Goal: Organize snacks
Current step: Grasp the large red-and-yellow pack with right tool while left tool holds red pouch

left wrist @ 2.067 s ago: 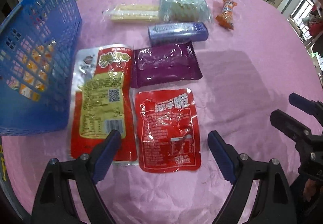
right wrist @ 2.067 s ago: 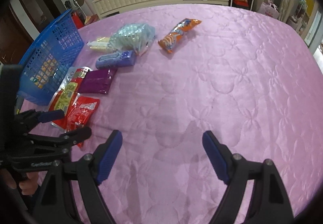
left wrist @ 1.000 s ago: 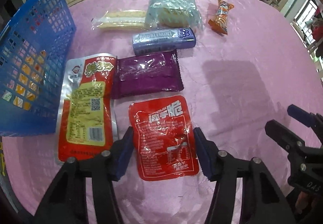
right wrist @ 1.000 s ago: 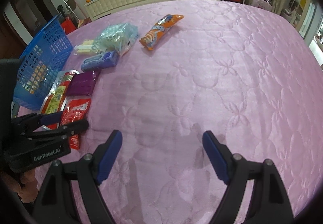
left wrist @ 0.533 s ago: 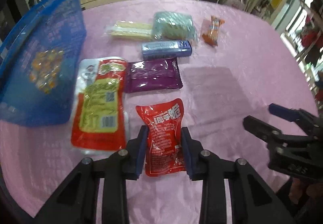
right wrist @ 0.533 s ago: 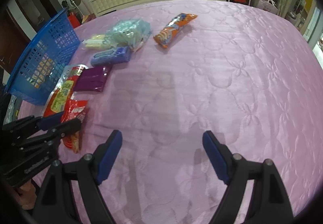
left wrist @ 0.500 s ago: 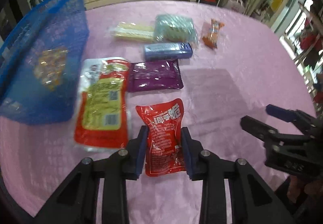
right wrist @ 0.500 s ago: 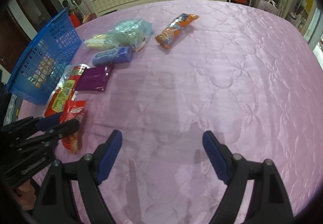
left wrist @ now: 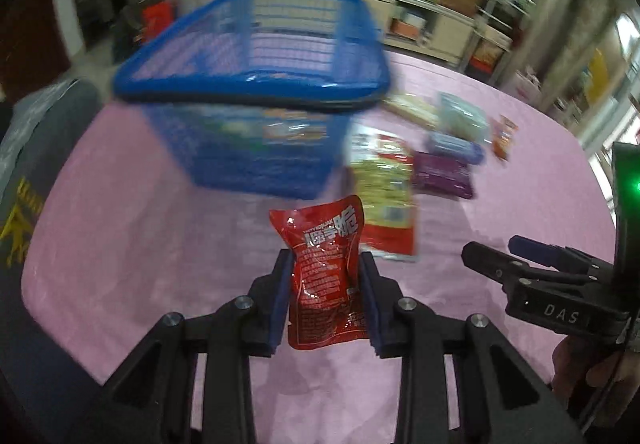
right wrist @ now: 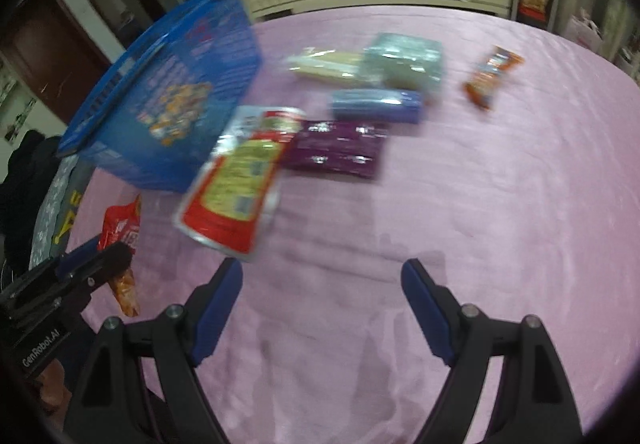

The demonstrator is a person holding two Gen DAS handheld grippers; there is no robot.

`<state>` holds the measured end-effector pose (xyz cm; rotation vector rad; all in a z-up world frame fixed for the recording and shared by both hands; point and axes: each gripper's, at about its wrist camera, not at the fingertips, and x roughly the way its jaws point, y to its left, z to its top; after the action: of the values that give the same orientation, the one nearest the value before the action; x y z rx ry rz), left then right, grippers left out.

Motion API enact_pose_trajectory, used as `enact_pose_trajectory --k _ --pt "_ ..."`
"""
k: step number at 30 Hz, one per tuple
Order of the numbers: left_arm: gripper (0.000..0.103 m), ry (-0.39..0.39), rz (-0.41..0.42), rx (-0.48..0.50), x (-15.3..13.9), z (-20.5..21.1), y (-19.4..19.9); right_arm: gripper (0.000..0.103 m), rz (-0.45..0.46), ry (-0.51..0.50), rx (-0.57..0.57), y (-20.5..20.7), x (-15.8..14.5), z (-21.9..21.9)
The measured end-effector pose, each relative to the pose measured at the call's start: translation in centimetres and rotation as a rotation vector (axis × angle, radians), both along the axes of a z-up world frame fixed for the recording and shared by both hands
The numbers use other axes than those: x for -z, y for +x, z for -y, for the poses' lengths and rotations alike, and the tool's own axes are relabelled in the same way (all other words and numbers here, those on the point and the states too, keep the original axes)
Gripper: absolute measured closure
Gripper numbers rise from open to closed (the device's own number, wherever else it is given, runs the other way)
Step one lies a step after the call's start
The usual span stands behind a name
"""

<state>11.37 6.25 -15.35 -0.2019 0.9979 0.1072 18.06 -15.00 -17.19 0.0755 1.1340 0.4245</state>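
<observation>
Between the pads of the left gripper [left wrist: 326,294] sits the red snack packet [left wrist: 326,276], pinched tight; blue basket [left wrist: 256,92] at eleven o'clock; right gripper [right wrist: 322,300] gapes empty.

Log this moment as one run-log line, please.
task: organize snacks | left gripper: shut on red snack pouch, lifted near blue basket | right gripper: open, holding nothing

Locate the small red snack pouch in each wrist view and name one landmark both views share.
Left wrist view: small red snack pouch at lower centre, clamped between the left gripper fingers.
Right wrist view: same pouch at far left edge, partly hidden behind that gripper.
Shared landmark: blue basket, beyond the pouch in both.
</observation>
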Motion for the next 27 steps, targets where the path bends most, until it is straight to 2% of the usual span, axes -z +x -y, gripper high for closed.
enact_pose_trajectory --k 5,12,18,21,27 --pt "0.073 -0.013 0.004 -0.063 0.2 -3.6 -0.9 0.018 0.001 -0.011 -0.054 0.6 0.0 -4.8" --pt "0.073 -0.015 0.021 -0.082 0.9 -4.9 -0.7 0.018 -0.018 -0.006 -0.062 2.4 0.0 -9.4" --pt "0.073 -0.018 0.027 -0.105 1.6 -6.3 -0.9 0.018 -0.026 -0.103 -0.031 3.9 1.8 -11.2" --pt "0.073 -0.018 0.025 -0.114 2.4 -6.4 -0.4 0.018 -0.037 -0.08 0.003 4.3 2.5 -11.3" --pt "0.073 -0.037 0.02 -0.114 3.0 -6.9 0.0 0.019 0.015 -0.08 0.024 4.1 2.9 -11.7"
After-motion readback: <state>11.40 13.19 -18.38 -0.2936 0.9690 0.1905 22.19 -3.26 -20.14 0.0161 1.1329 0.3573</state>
